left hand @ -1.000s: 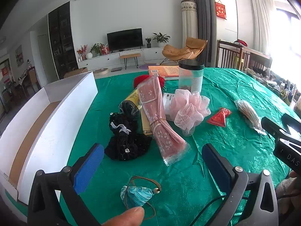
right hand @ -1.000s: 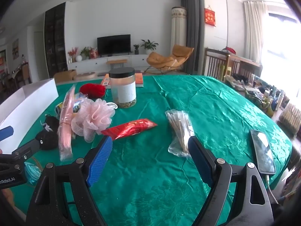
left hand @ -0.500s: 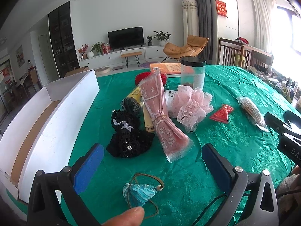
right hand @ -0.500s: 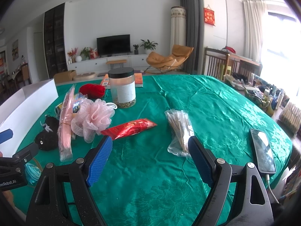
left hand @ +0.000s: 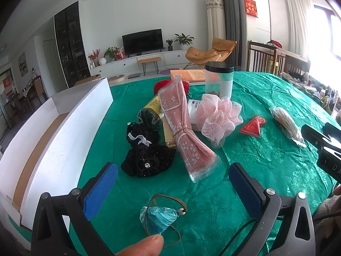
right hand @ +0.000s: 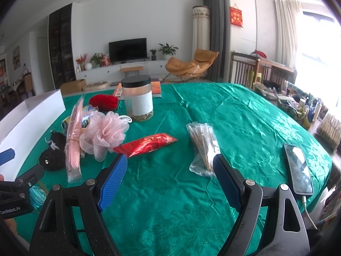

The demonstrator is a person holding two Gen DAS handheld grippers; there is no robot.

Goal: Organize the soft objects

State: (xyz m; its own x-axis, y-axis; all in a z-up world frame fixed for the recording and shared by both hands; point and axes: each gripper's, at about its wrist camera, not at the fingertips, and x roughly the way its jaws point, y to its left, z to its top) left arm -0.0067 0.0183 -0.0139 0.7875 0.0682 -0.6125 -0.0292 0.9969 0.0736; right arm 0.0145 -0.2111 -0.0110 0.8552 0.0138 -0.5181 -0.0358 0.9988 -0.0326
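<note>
Green satin cloth (right hand: 245,115) covers the table; living room behind, TV (left hand: 141,41) on the far wall.

Your left gripper (left hand: 172,188) angles down over the near edge, jaws wide, nothing between the pads. Your thumb tip (left hand: 141,246) shows at the bottom of the left view. Just under the gripper lies a teal pouch (left hand: 158,216) on a brown cord, not touched.

Your right gripper (right hand: 170,180) also tilts down, jaws wide and empty, bare cloth beneath. It sits right of the left one, well apart.

Soft things cluster mid-table: black lace piece (left hand: 147,159), pink wrapped bundle (left hand: 184,128), pink mesh puff (left hand: 217,117), red yarn (right hand: 103,102). Puff touches the bundle's side.

White box (left hand: 64,128) stands open along the left edge, beside the lace.

Others: jar (right hand: 138,97) upright behind the puff, red packet (right hand: 147,144), bag of sticks (right hand: 203,147) just ahead of your right finger, phone (right hand: 298,168) at the right edge.
</note>
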